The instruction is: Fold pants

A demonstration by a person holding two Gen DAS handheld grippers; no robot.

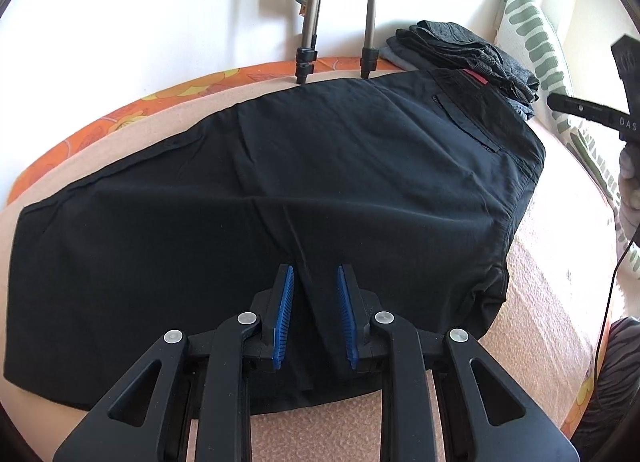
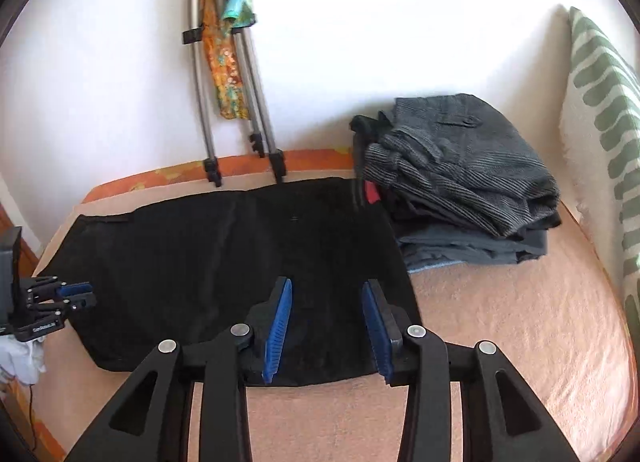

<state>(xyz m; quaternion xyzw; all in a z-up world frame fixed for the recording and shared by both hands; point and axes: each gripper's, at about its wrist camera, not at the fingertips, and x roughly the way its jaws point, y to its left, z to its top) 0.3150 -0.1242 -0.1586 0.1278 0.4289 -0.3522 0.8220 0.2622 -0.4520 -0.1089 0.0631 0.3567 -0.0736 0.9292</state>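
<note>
Black pants [image 1: 280, 161] lie flat across the peach bed cover [image 1: 560, 262], waistband to the right. My left gripper [image 1: 314, 270] hovers low over their near edge. Its blue pads [image 1: 285, 314] stand a little apart, either side of a thin crease in the cloth, and do not pinch it. In the right wrist view the same pants [image 2: 240, 254] spread to the left, and my right gripper [image 2: 327, 282] is above their near right corner, open, nothing between its pads [image 2: 278, 326]. The left gripper [image 2: 86, 294] shows at the pants' left end.
A pile of folded dark clothes [image 2: 460, 173] sits at the back right, touching the pants' waistband end. A green-and-white pillow [image 2: 600, 121] lines the right side. Tripod legs [image 2: 240, 121] lean on the wall behind. A cable [image 1: 612, 282] hangs at the right.
</note>
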